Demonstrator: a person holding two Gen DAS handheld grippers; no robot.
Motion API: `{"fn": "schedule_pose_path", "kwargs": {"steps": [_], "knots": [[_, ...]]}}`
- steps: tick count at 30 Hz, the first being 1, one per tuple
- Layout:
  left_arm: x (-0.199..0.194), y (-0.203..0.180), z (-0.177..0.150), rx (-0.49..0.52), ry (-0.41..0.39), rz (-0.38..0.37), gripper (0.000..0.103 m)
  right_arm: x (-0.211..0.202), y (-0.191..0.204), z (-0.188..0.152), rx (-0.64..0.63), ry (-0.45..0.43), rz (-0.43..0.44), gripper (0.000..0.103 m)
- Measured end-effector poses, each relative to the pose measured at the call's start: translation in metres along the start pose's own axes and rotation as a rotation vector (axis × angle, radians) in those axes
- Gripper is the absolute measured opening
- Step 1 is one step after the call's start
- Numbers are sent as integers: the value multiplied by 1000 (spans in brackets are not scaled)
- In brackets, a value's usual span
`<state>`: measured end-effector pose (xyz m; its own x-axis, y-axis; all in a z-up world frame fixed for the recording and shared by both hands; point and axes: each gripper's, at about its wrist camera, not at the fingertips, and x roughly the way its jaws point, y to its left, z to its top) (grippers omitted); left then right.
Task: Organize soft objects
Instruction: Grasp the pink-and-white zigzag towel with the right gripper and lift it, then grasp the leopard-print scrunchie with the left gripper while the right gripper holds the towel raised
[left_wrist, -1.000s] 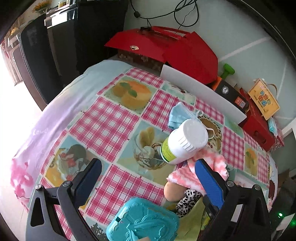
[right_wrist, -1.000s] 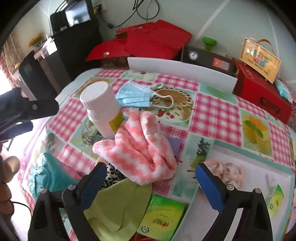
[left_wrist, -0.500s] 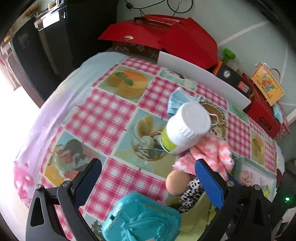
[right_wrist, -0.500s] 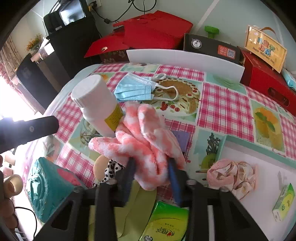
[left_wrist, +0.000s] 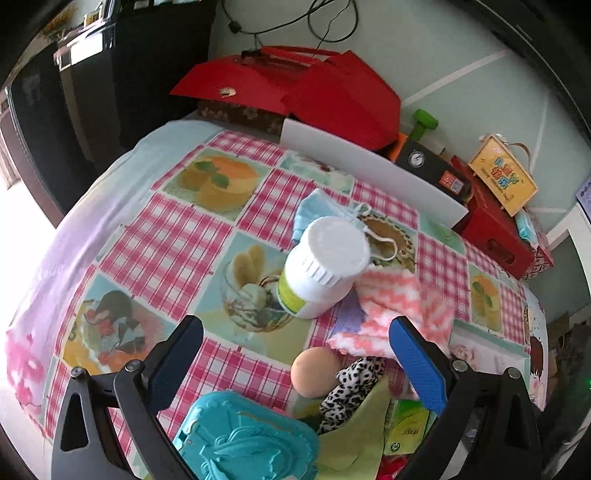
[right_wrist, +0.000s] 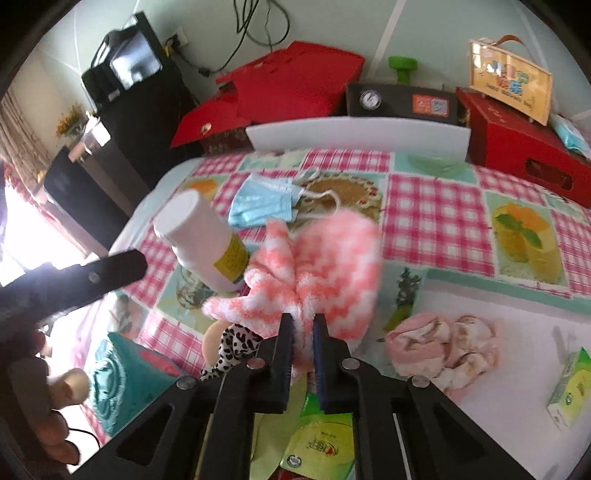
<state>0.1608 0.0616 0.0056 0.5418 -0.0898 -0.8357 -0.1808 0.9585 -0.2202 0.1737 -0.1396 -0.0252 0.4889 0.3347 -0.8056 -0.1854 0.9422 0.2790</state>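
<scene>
Right gripper (right_wrist: 303, 325), lower centre, just closed tight on pink-and-white fuzzy cloth (right_wrist: 325, 258). Lift clear of white bottle (right_wrist: 201, 240) at left, toward white tray (right_wrist: 517, 332) lower right.

bright daylight | left-edge glare blown out | fisheye bending, dark corners | slight blur

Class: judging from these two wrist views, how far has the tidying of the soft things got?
Done: a pink cloth lies on the white tray. In hand: the right gripper has just closed on the pink-and-white towel. Left: blue mask, leopard-print cloth. The left gripper is open.
</scene>
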Motion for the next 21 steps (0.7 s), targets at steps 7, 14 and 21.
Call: {"fn": "schedule_pose_path", "kwargs": {"steps": [7,14,21], "knots": [[0,-21,-2,111,21,5,100,-37,-16,7,45,-89,-11,11],[6,-50,-11,266,26,86,100,-64,-36,10,89,-146,-43,11],[26,-69,-21,353,99,82,72,-73,-55,8,150,-157,-50,11]]}}
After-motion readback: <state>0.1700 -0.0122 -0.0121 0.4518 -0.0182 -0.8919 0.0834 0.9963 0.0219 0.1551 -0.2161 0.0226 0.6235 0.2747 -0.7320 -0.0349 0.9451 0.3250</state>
